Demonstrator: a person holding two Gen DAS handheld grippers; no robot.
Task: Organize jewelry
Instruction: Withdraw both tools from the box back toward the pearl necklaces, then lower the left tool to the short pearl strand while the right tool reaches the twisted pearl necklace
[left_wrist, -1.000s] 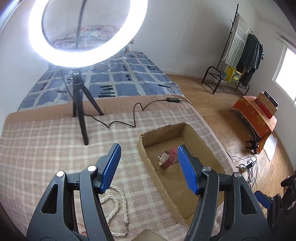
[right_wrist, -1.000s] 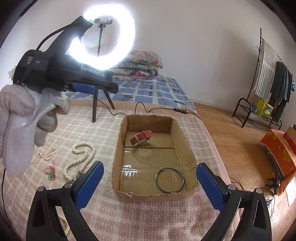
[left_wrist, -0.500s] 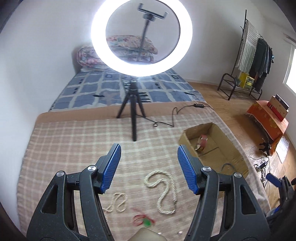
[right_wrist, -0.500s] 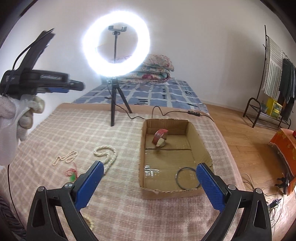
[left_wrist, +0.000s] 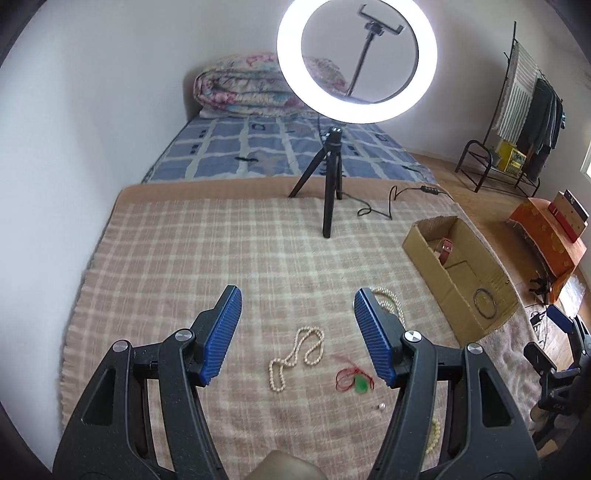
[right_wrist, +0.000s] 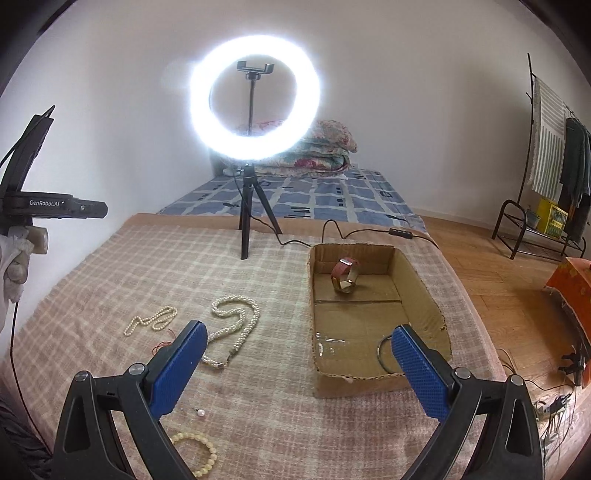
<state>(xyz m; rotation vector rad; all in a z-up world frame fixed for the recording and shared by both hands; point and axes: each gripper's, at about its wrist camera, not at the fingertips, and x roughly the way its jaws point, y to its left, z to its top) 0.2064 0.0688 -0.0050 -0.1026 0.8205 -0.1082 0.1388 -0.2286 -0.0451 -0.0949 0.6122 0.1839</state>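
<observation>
Pearly thin necklace (left_wrist: 295, 354) (looped, slack), plaid blanket (left_wrist: 221, 258)

A bed (right_wrist: 110, 280) spread with a tan-and-cream checked blanket carries everything here. On it stand a ring light's black tripod (right_wrist: 245, 206) and, to the right, an open cardboard box (right_wrist: 424, 291). Left of the box lie a thick twisted pearl necklace (right_wrist: 236, 325), a thinner pearl strand (left_wrist: 295, 354), a red cord with a green bead (left_wrist: 354, 378), one loose pearl (right_wrist: 200, 412) and a cream bead bracelet (right_wrist: 201, 452), all apart from each other.
</observation>
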